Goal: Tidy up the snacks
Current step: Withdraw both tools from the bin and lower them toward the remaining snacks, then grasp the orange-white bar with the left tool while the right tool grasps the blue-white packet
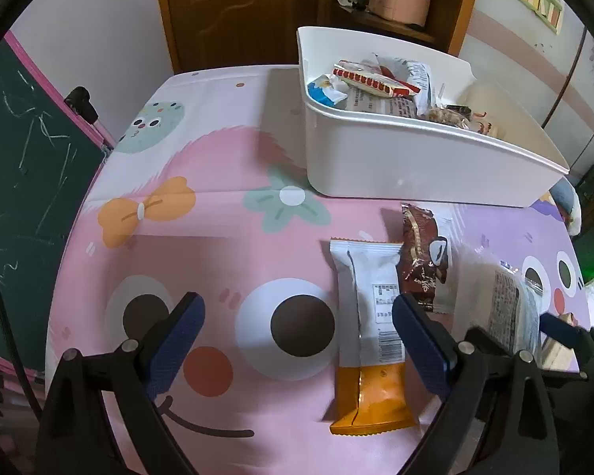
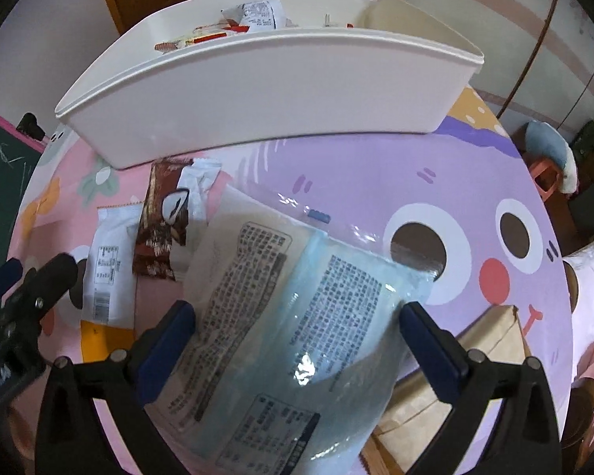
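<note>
A white bin (image 1: 415, 158) (image 2: 257, 91) holding several snack packets stands at the back of the table. In front of it lie a white-and-orange packet (image 1: 370, 316) (image 2: 107, 273), a brown chocolate packet (image 1: 421, 253) (image 2: 162, 229) and a large clear bag with printed labels (image 1: 499, 297) (image 2: 297, 316). My left gripper (image 1: 297, 340) is open just above the table, its right finger beside the white-and-orange packet. My right gripper (image 2: 297, 340) is open, with the clear bag lying between its fingers and the bag's edges close to both pads.
The table wears a pink and purple cartoon cloth (image 1: 217, 206) (image 2: 475, 182). A brown paper bag (image 2: 495, 340) lies under the right finger. A green chalkboard (image 1: 27, 198) stands past the table's left edge, and a wooden door (image 1: 237, 12) is behind.
</note>
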Available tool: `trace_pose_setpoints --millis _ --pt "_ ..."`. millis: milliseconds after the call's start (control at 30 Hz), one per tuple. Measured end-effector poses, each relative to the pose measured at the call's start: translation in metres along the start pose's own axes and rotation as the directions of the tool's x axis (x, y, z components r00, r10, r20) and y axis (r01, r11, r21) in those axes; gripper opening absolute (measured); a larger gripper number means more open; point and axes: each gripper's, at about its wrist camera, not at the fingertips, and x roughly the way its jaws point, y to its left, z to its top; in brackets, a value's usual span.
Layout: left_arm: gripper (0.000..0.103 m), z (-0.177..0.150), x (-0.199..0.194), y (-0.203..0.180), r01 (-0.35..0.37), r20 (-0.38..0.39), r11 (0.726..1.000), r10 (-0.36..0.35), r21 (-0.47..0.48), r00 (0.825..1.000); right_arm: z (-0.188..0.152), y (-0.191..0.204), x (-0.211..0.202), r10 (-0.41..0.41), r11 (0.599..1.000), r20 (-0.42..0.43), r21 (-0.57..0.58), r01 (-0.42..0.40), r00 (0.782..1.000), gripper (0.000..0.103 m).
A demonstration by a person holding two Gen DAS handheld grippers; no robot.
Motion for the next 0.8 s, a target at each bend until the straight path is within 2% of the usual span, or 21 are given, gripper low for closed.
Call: trace_pose_setpoints --millis 133,233,400,467,567,800 --pt "0.095 0.001 -0.001 0.002 0.009 0.001 1.000 -0.009 -0.013 1.000 -0.005 -0.003 0.002 0.018 0.998 -0.024 0.062 -0.016 1.000 0.103" --pt "0.095 0.001 -0.002 0.001 0.017 0.001 1.000 -0.017 -0.007 1.000 -0.010 -0.004 0.002 0.002 0.996 -0.039 0.094 0.001 0.999 0.103" --pt "0.095 0.001 0.000 -0.002 0.023 -0.012 1.000 -0.023 0.005 1.000 -0.009 0.007 0.003 -0.032 0.999 -0.052 0.037 0.034 0.998 0.103" --pt "0.095 0.001 0.001 -0.003 0.019 -0.017 1.000 -0.018 0.008 1.000 -0.006 0.009 0.002 -0.017 1.000 -0.058 0.013 0.018 0.998 0.103" --pt "0.095 0.001 0.003 -0.003 0.018 -0.025 1.000 -0.018 0.005 1.000 -0.006 0.012 -0.005 0.027 0.999 -0.034 -0.042 -0.028 0.999 0.095" --pt "0.095 -0.002 0.015 -0.009 0.022 -0.090 1.000 -0.021 0.015 0.996 -0.011 0.004 -0.017 0.093 0.993 0.000 -0.072 -0.093 0.996 0.089"
